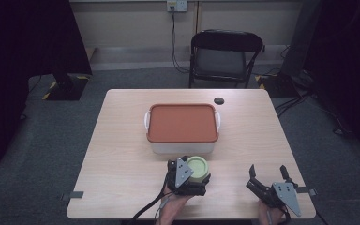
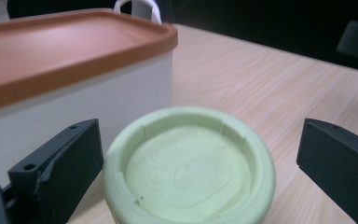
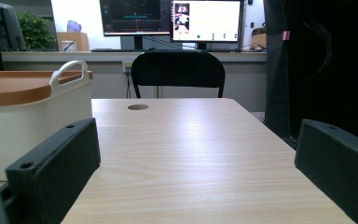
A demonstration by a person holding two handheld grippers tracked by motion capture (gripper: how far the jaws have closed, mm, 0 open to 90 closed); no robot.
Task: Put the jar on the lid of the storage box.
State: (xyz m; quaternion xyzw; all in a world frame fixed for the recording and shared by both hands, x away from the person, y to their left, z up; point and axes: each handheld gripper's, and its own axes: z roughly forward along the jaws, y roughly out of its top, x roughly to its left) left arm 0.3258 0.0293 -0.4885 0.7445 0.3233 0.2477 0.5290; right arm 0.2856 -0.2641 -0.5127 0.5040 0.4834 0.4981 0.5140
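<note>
A small jar with a pale green lid (image 1: 198,168) stands on the table just in front of a white box with an orange lid (image 1: 182,123). My left gripper (image 1: 191,171) is open around the jar, one jaw on each side. In the left gripper view the green lid (image 2: 189,172) bears a paw-print relief; small gaps show between it and both jaws, and the box (image 2: 51,51) is close behind. My right gripper (image 1: 267,169) stands open near the front right edge, with nothing between its jaws (image 3: 198,135).
The wooden table (image 1: 122,154) has a small black round cap (image 1: 219,100) behind the box. A black folding chair (image 1: 225,56) stands beyond the far edge. The box (image 3: 23,88) with its white handle lies left of the right gripper.
</note>
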